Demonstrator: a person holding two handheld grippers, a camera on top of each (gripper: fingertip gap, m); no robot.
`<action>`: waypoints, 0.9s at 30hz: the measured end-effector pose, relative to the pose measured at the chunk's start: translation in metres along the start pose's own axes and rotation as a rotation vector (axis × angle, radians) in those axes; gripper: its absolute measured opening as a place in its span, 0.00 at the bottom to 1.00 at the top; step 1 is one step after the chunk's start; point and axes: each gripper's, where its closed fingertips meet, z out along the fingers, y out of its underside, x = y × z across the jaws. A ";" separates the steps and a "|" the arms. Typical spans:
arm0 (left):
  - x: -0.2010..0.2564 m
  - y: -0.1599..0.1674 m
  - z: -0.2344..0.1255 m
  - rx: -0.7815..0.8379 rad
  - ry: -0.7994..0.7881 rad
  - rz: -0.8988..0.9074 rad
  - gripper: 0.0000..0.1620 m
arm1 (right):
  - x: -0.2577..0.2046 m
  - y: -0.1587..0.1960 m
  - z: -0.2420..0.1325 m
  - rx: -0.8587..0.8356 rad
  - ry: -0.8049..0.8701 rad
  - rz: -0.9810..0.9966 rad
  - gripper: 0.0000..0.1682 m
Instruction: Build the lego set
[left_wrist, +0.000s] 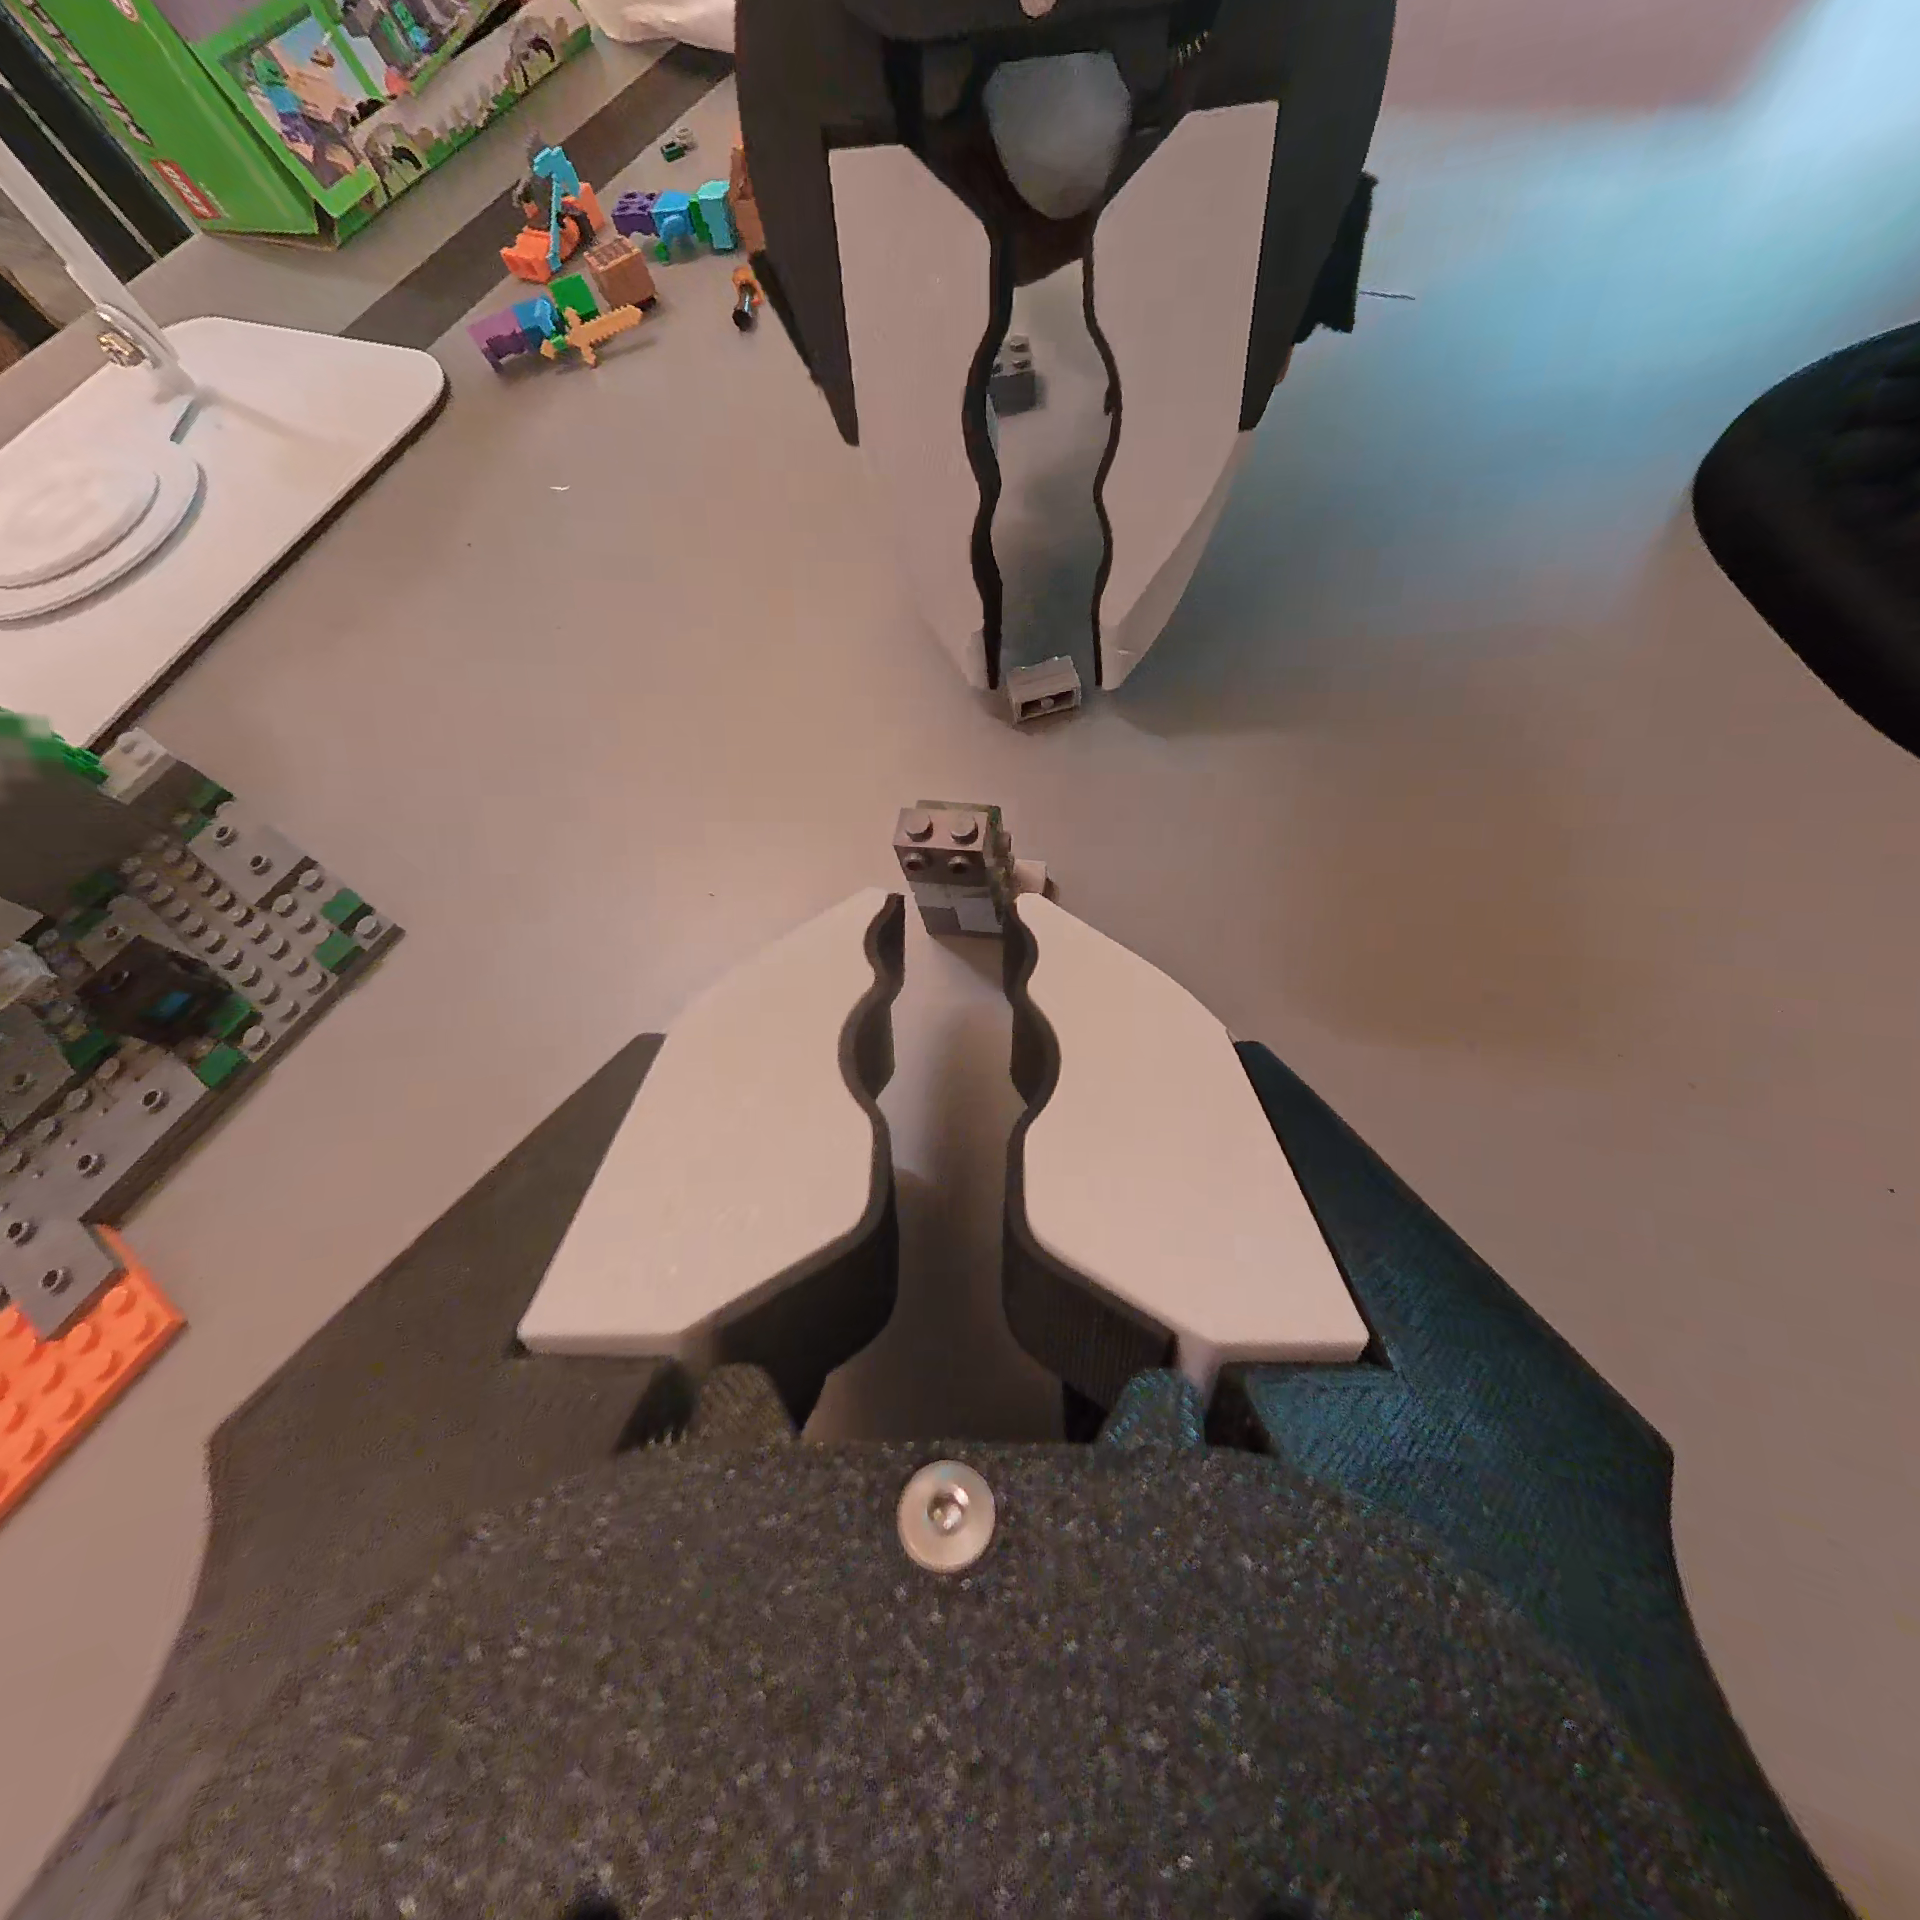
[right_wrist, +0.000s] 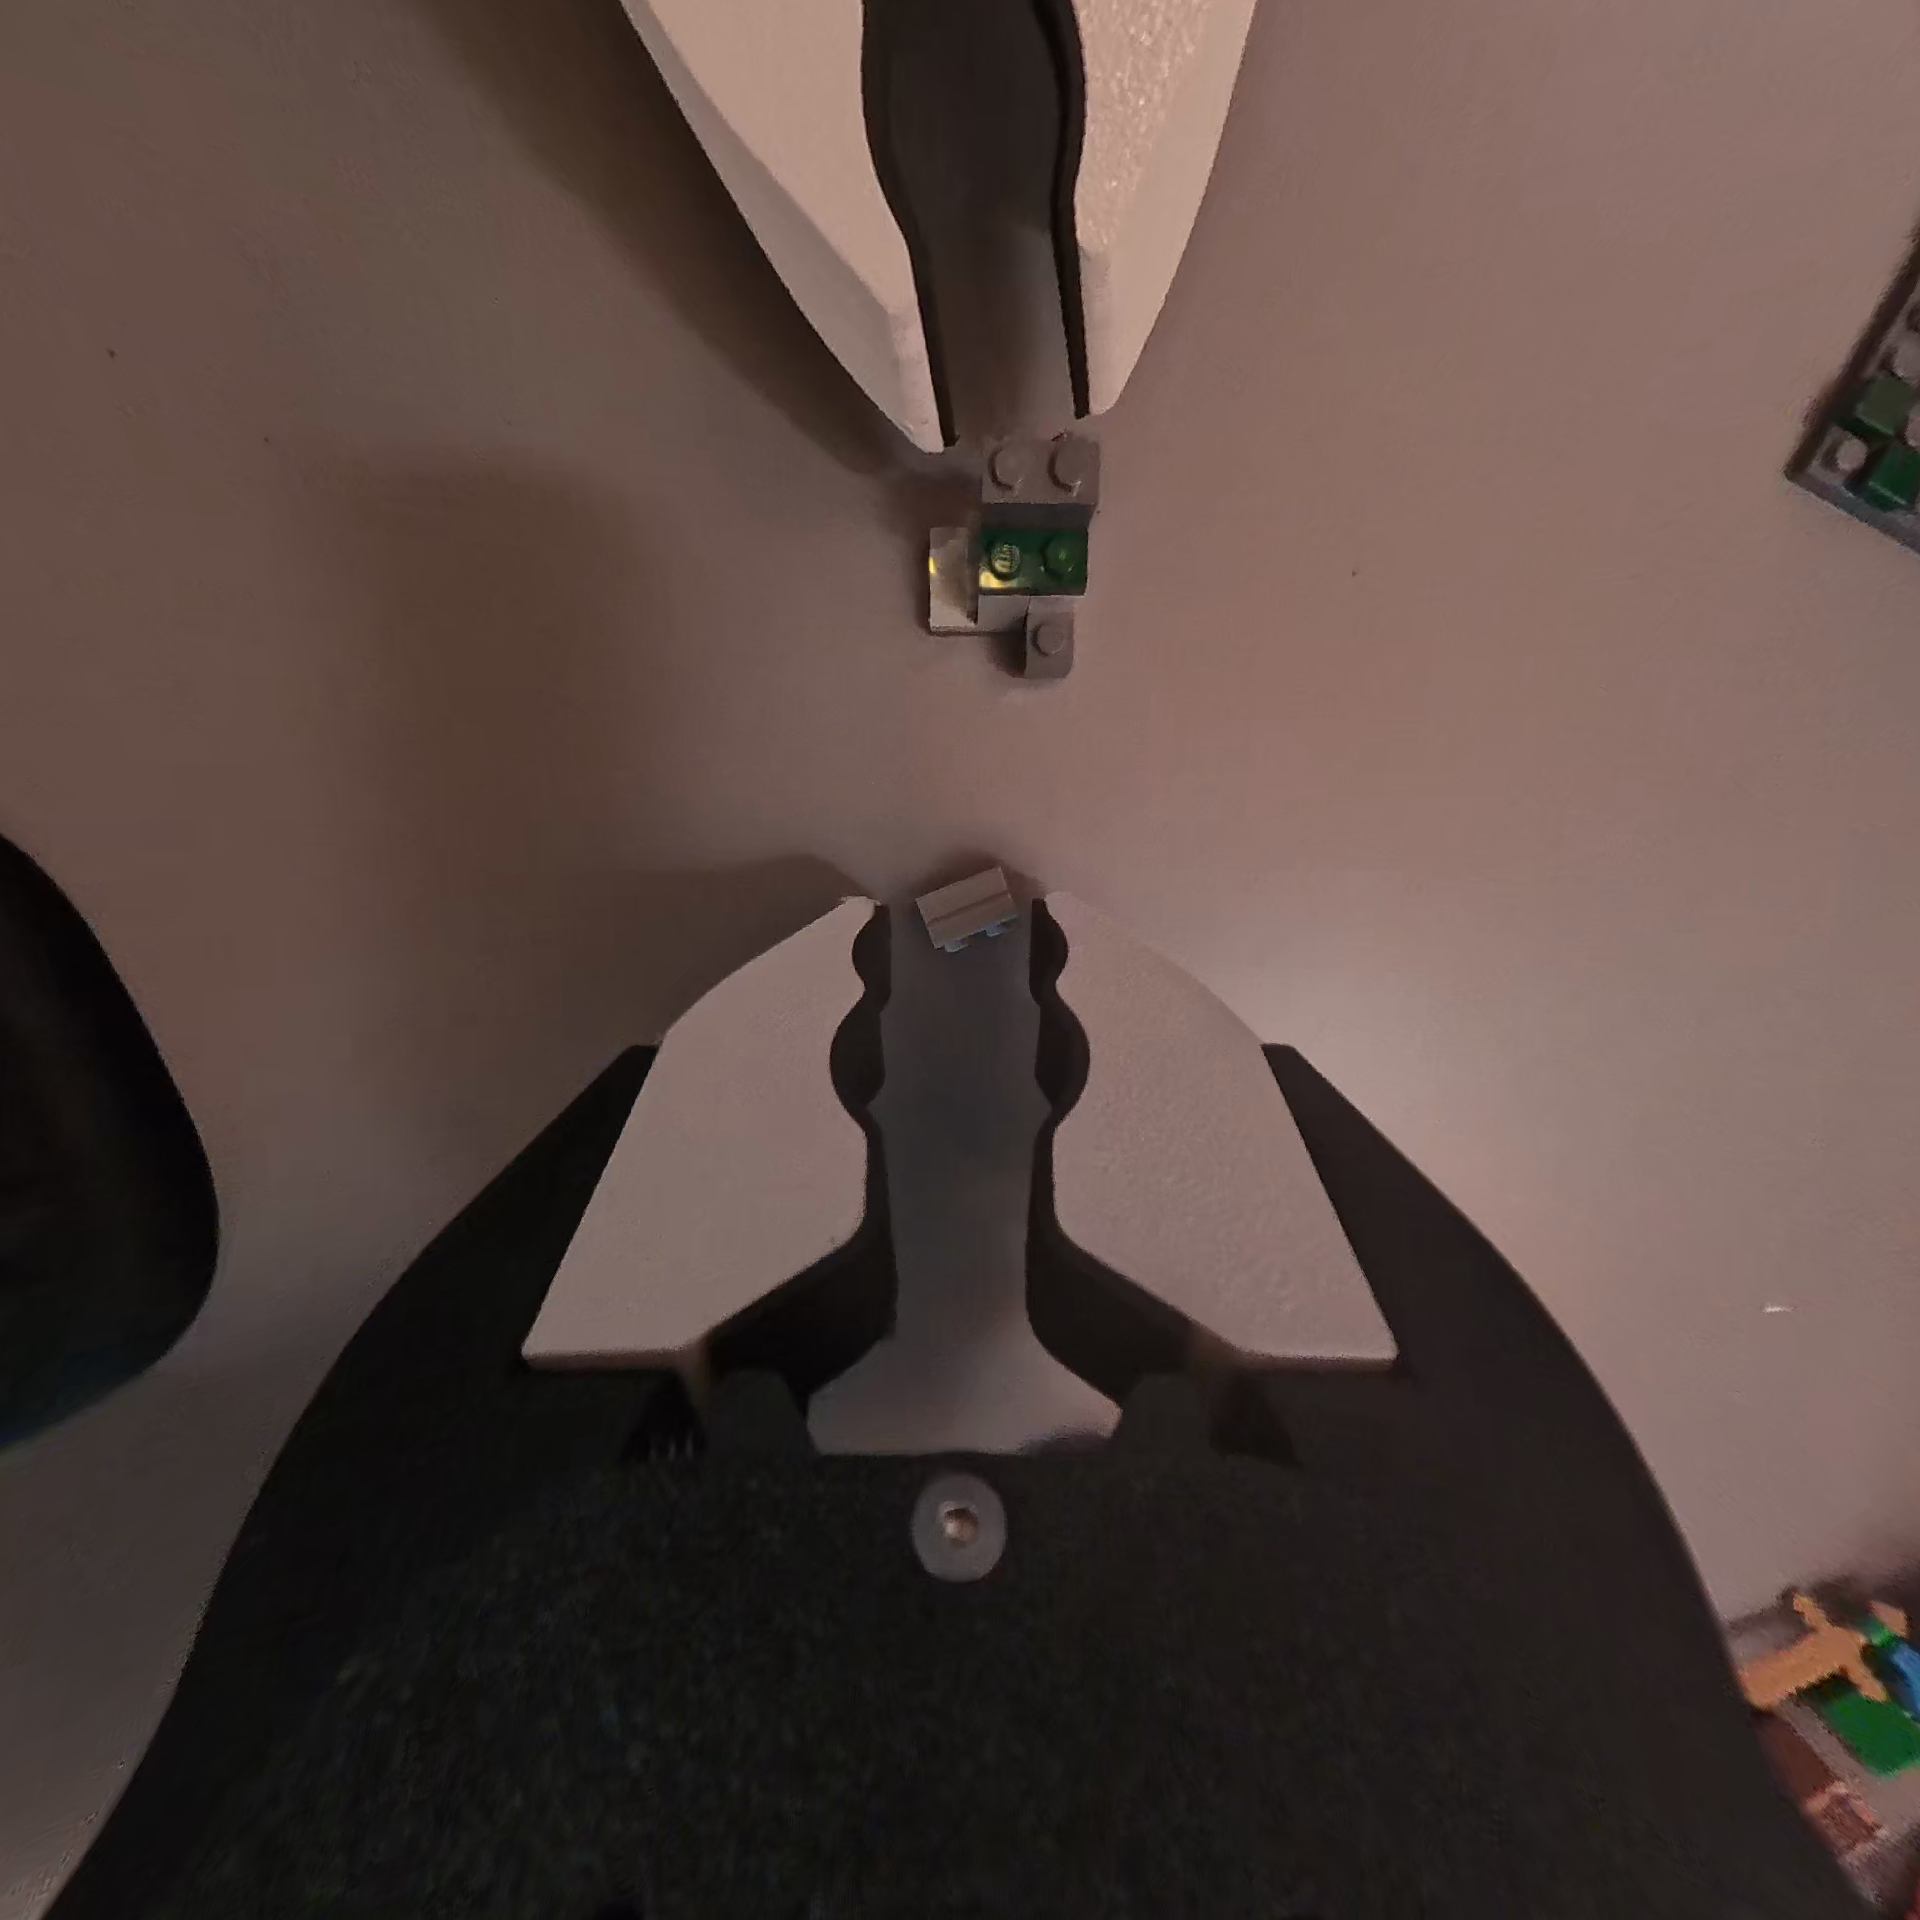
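Note:
My left gripper is shut on a small grey lego sub-assembly and holds its lower part between the fingertips. From the right wrist view this sub-assembly shows grey studs, a green plate and a pale clear piece, at the left gripper's tips. My right gripper faces it from the opposite side with a small light grey brick tilted between its tips. That brick sits a short gap away from the sub-assembly, at the right gripper's tips.
A partly built set on grey and orange plates stands at the left. Loose coloured pieces and a green box lie at the back left. A white stand base and a black chair flank the grey table. About 7 cm separates my left fingertips from my right.

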 end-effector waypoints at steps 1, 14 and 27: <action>0.000 0.000 0.000 0.000 -0.002 -0.001 0.11 | 0.000 0.001 0.001 -0.009 -0.009 -0.008 0.13; 0.036 -0.044 -0.013 0.200 0.230 -0.247 0.13 | -0.026 -0.064 -0.031 0.104 0.155 -0.194 0.09; 0.043 -0.066 -0.034 0.338 0.540 -0.642 0.07 | -0.039 -0.088 -0.049 0.189 0.340 -0.383 0.09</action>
